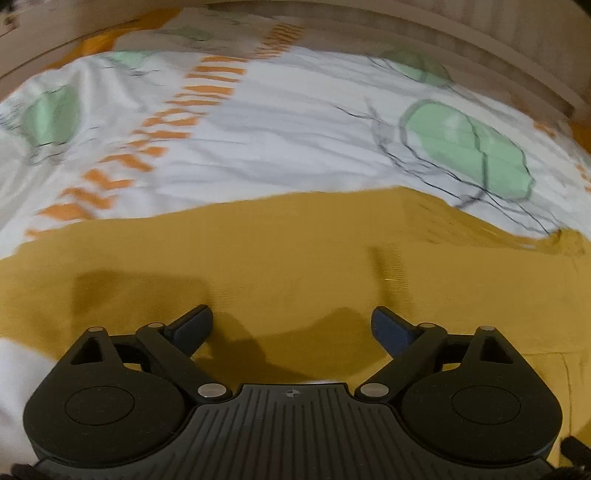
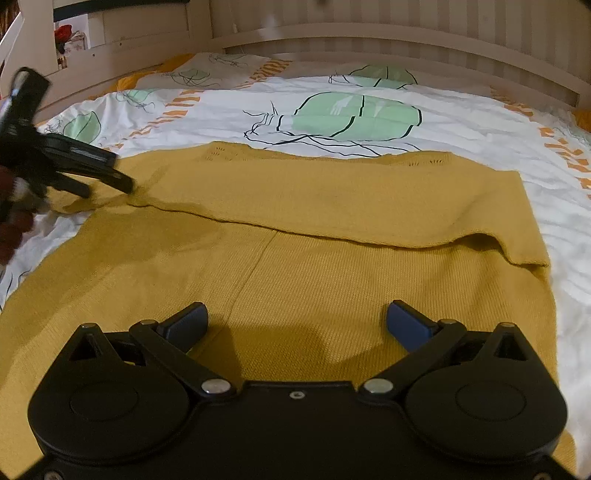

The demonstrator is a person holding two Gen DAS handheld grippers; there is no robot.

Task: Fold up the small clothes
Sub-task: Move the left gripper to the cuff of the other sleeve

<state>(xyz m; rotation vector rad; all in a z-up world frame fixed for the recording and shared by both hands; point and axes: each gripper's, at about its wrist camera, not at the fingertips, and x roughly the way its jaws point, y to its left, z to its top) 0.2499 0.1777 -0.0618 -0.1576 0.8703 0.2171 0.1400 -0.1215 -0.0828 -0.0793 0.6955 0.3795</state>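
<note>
A mustard-yellow knit garment [image 2: 314, 266] lies flat on the bed, its far part folded over toward me with the fold edge running across the middle. It also fills the lower half of the blurred left wrist view [image 1: 280, 258]. My right gripper [image 2: 297, 325] is open and empty just above the garment's near part. My left gripper [image 1: 291, 330] is open and empty over the garment. The left gripper also shows in the right wrist view [image 2: 110, 177], at the garment's far left corner, its fingertips down at the fabric.
The bed cover [image 2: 369, 114] is white with green leaf shapes and orange stripes. A pale slatted headboard [image 2: 406, 33] stands at the far side. A wooden rail [image 2: 122, 59] runs along the far left.
</note>
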